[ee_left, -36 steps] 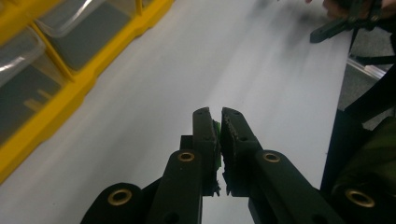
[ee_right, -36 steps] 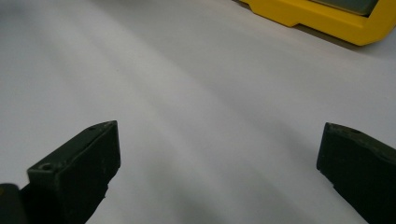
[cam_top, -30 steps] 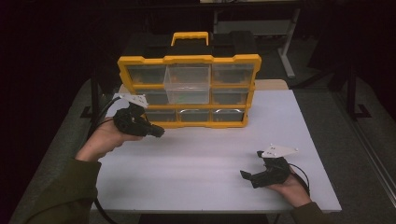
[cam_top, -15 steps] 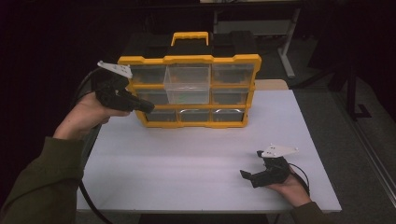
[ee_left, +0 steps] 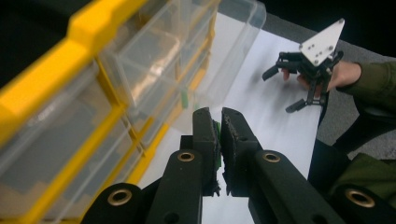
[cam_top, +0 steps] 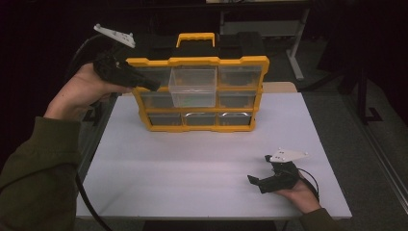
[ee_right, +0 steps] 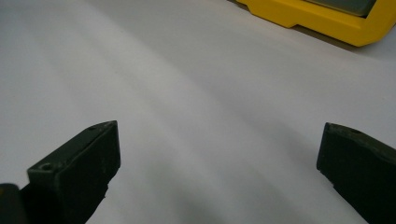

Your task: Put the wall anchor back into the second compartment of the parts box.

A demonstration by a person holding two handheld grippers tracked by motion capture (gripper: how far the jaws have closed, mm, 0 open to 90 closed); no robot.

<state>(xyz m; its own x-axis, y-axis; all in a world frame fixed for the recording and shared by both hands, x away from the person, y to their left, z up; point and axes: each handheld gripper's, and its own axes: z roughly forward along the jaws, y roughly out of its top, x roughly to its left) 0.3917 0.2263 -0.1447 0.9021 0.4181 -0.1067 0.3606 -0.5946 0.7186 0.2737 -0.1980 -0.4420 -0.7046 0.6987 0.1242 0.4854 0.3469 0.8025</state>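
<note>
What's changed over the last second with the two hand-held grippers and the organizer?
The left hand-held gripper rose from the organizer's lower left to its top-left corner, jaws shut. The right hand-held gripper stayed open, resting on the table. The yellow organizer and its pulled-out clear drawer are unmoved.

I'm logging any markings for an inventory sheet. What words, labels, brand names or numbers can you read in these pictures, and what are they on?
No text can be read.
Yellow organizer case: no brand or label visible on its frame or clear drawers.
Grey plate on the right hand-held gripper: only screw holes, no lettering.
Left hand-held gripper: plain black jaws with a small green bit between them, unmarked.
White table: blank.
</note>
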